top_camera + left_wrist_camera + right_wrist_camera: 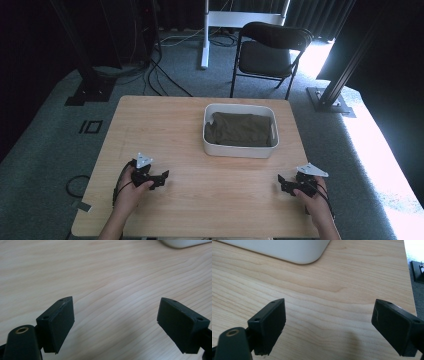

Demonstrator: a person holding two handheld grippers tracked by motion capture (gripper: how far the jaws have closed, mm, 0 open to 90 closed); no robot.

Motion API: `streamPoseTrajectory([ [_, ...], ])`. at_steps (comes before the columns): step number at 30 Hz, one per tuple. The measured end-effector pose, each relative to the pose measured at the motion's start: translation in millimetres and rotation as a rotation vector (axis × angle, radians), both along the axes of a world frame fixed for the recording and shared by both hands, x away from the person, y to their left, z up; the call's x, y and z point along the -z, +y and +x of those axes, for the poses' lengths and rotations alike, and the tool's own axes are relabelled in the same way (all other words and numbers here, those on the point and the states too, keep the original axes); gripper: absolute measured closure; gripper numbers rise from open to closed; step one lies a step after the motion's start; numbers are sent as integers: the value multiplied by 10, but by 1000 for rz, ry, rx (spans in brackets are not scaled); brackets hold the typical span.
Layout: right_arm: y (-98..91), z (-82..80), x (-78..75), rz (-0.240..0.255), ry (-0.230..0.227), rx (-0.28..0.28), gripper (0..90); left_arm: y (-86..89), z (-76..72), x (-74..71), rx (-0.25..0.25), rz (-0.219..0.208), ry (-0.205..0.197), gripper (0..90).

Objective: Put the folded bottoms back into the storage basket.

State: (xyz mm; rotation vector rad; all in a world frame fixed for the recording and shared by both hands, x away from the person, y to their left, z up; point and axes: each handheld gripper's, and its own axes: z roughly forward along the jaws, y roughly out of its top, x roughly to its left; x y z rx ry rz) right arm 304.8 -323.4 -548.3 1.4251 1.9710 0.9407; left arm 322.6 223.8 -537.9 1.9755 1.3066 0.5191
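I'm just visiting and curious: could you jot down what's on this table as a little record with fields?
Table: light wood, on grey carpet
Bin: white, far right part of the table
In the bin: folded dark olive cloth
Left gripper: open, holds nothing, low over the near left of the table
Right gripper: open, holds nothing, low over the near right
Behind the table: black folding chair

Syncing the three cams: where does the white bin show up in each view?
High view: white bin sits right of centre on the far half of the table, a folded dark cloth inside.
Left gripper view: one rounded white corner at the top edge, right.
Right gripper view: a larger white corner along the top, left to centre.
Shared landmark: the table's light wood grain.
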Motion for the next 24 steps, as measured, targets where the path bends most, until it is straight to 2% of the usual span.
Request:
streamPoseTrajectory([
  [4, -23, -5, 17, 2, 1, 25, 117, 95, -33, 1, -24, 4, 4, 159],
  [9, -37, -3, 38, -7, 5, 49, 117, 266, -89, 17, -105, 11, 24, 159],
  [10, -37, -3, 38, -7, 5, 49, 117, 266, -89, 17, -105, 11, 24, 159],
  [11, -41, 2, 47, -7, 6, 59, 117, 316, -109, 28, -136, 8, 37, 159],
  [12, -41, 2, 47, -7, 6, 59, 117, 316, -109, 28, -136, 8, 37, 159],
  [13, -45, 5, 55, -7, 9, 71, 117, 345, -128, 41, -162, 15, 38, 159],
  [15, -45, 6, 60, -4, 10, 75, 117, 356, -137, 47, -164, 22, 35, 159],
  [19, -41, 5, 90, -21, 24, 85, 117, 368, -158, 57, -196, 7, 25, 164],
  [22, -26, 1, 102, -11, 26, 104, 117, 372, -158, 51, -219, 2, 24, 174],
  [23, -21, -1, 106, -9, 27, 110, 117, 380, -160, 47, -266, -17, 32, 175],
  [24, -14, -3, 111, -8, 30, 128, 117, 387, -160, 43, -291, -26, 38, 175],
])
